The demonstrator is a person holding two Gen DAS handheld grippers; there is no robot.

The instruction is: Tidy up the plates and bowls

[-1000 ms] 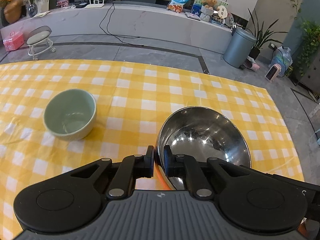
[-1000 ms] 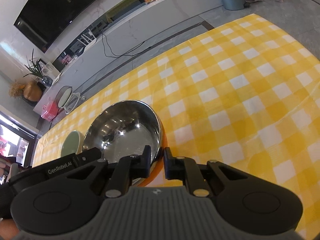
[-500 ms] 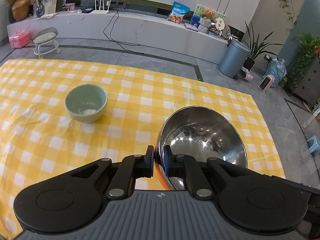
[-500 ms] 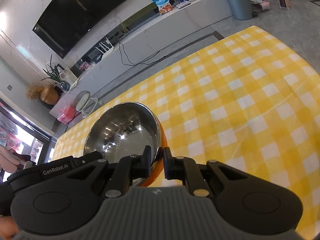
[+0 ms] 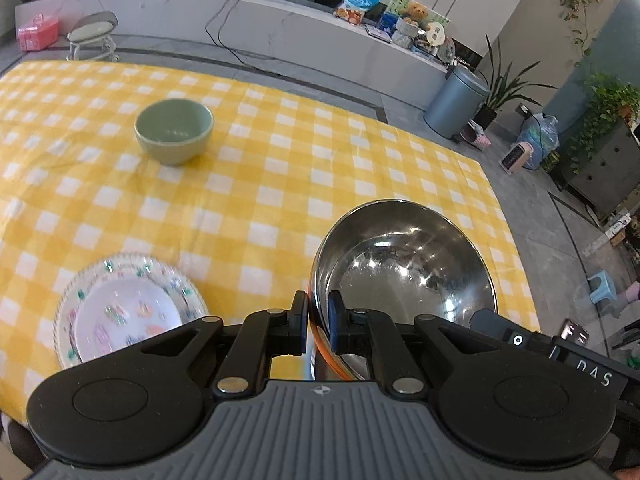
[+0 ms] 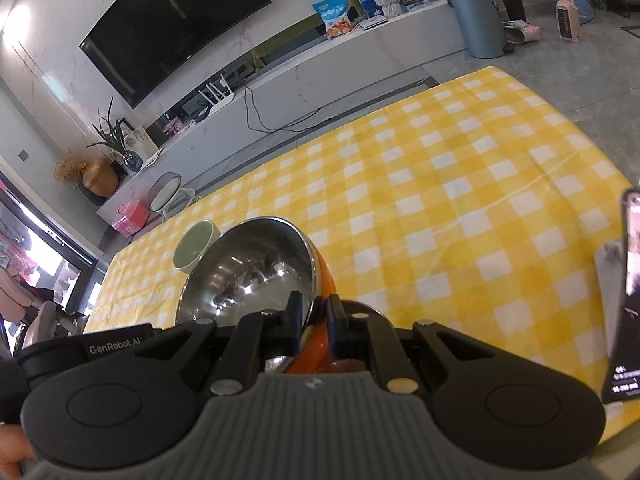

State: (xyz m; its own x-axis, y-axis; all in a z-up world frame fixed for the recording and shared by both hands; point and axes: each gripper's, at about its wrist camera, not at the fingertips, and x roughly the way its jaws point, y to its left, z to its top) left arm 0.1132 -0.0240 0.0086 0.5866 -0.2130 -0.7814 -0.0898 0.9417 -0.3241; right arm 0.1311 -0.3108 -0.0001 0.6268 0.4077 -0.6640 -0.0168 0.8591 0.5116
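Both claws stay clamped on the steel bowl [image 5: 404, 268], left claw [image 5: 318, 322] and right claw [image 6: 311, 322] each pinching opposite sides of its rim, and the bowl is higher above the bench [image 5: 280, 184] than a second ago. The green bowl [image 5: 174, 130] now sits farther off, and a patterned plate [image 5: 128, 312] has come into view at lower left.

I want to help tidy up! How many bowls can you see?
2. The steel bowl is pinched by both claws, left and right; the green bowl sits farther back on the tablecloth.
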